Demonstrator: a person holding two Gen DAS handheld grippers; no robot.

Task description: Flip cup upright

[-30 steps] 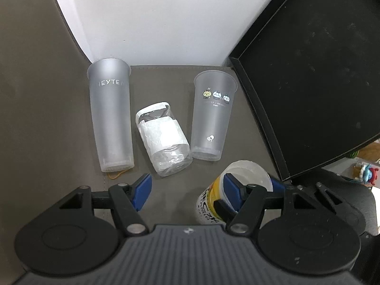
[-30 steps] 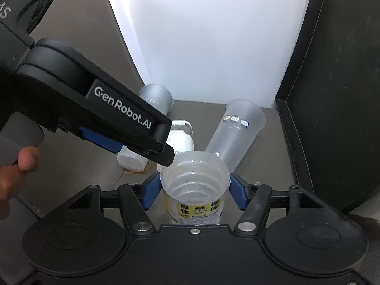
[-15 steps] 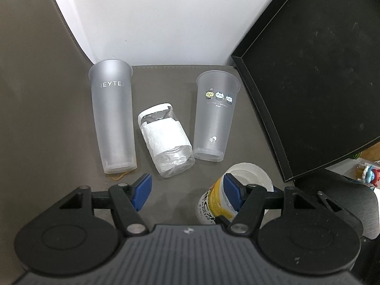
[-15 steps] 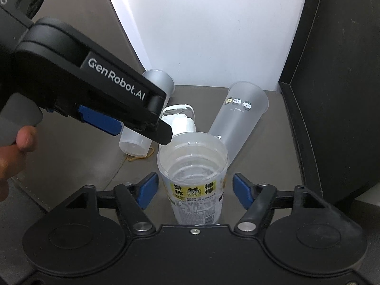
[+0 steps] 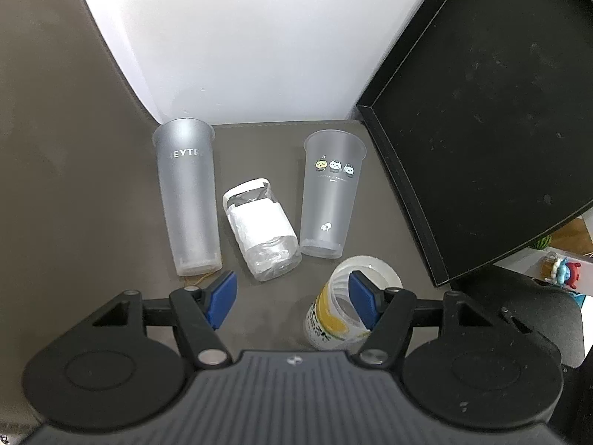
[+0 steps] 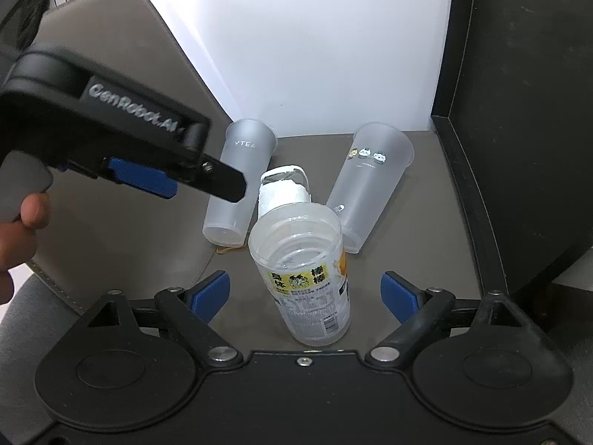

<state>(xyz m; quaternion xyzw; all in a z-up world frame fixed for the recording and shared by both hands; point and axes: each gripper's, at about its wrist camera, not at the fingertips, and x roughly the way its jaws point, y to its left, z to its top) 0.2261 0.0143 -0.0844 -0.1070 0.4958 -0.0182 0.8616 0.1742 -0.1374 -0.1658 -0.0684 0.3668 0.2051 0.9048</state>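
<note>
A clear cup with a yellow label (image 6: 300,278) stands upright on the grey mat (image 6: 122,230), mouth up. My right gripper (image 6: 305,291) is open, one blue pad on each side of the cup and both apart from it. In the left wrist view the same cup (image 5: 330,315) shows partly behind the right finger of my open, empty left gripper (image 5: 292,294). Beyond it three cups lie on their sides with their bases towards me: a frosted lettered cup (image 5: 189,200), a clear cup with a white label (image 5: 259,230), and a frosted cup with cartoon animals (image 5: 331,193).
A black tray (image 5: 481,129) leans up along the right side. A white board (image 5: 259,37) closes the back. A rubber band (image 6: 229,249) lies by the lettered cup's base. A hand (image 6: 22,222) holds the left gripper body (image 6: 148,174) at the upper left.
My right gripper has let go of the yellow-labelled cup, spread wide and drawn back. The cup stays standing. The left gripper has shifted only slightly.
</note>
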